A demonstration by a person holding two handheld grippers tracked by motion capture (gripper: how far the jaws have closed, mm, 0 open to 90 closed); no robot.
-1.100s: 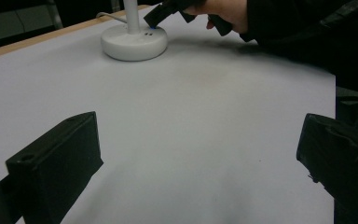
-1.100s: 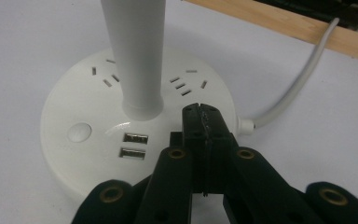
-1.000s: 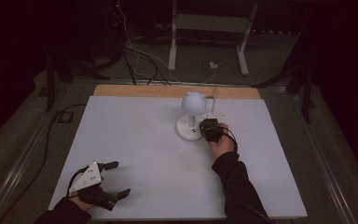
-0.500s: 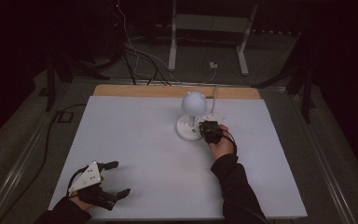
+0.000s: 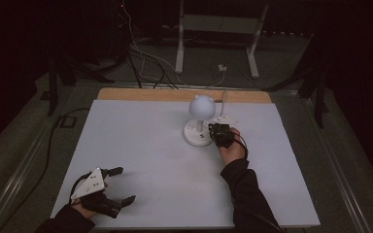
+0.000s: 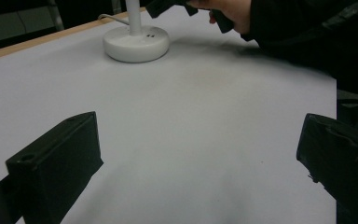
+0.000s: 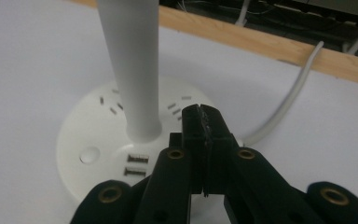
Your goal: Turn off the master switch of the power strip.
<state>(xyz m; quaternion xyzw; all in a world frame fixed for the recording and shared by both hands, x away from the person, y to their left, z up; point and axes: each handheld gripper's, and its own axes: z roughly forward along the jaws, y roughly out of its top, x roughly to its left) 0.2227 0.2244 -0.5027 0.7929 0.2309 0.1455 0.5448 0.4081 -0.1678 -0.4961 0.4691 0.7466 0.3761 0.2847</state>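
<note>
Lamp (image 7: 121,135) smooth white plastic; table (image 5: 141,141) matt, wood edge.

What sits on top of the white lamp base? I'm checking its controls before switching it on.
On the lamp base: the upright stem, two USB ports, a round button and socket slots. The shut right tool covers its near edge.

White table (image 5: 141,145), floor cables (image 5: 145,53)

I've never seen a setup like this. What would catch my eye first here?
Probably the white lamp with its round head, standing toward the far side of the pale table in a dark room. The right gripper, jaws shut, hangs over the lamp's round base right beside its stem. The left gripper rests near the table's front left corner with its jaws spread wide and nothing between them.
</note>
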